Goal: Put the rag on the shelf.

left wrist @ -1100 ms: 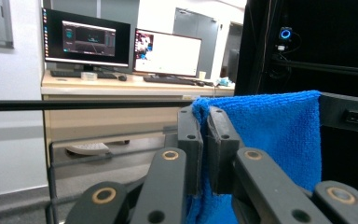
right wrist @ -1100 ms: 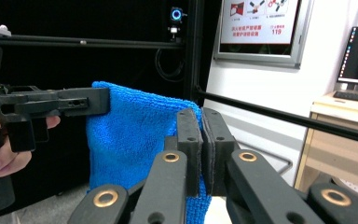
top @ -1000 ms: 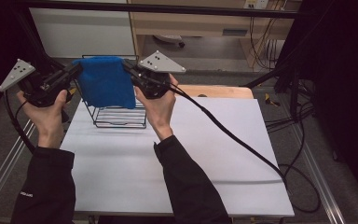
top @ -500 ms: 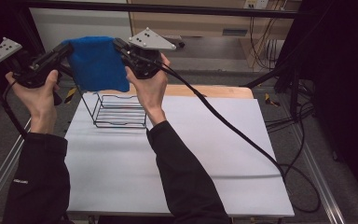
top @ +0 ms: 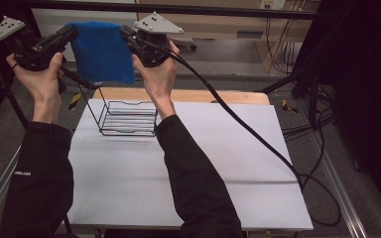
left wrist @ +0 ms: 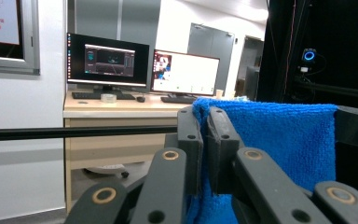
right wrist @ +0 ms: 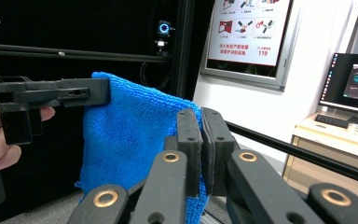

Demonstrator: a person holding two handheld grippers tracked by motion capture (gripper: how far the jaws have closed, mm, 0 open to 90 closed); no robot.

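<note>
A blue cloth (top: 101, 52) hangs spread in the air between my two grippers, high above the far left of the table. My left gripper (top: 72, 32) is shut on its upper left corner, and the jaws pinch the blue cloth (left wrist: 279, 144) in the left gripper view. My right gripper (top: 125, 33) is shut on the upper right corner; its jaws clamp the blue cloth (right wrist: 135, 135) in the right gripper view, where the left gripper (right wrist: 103, 91) holds the far corner. A black wire rack (top: 128, 118) stands on the table below the cloth.
The white table (top: 218, 163) stretches out to the right and toward the person. A thick black cable (top: 238, 119) trails from the right gripper across the table to its right edge. A wooden board (top: 213, 95) lies along the far edge.
Both hands have risen and carried the blue cloth up and away from the wire rack. The cloth now hangs well above the rack instead of just over it.
</note>
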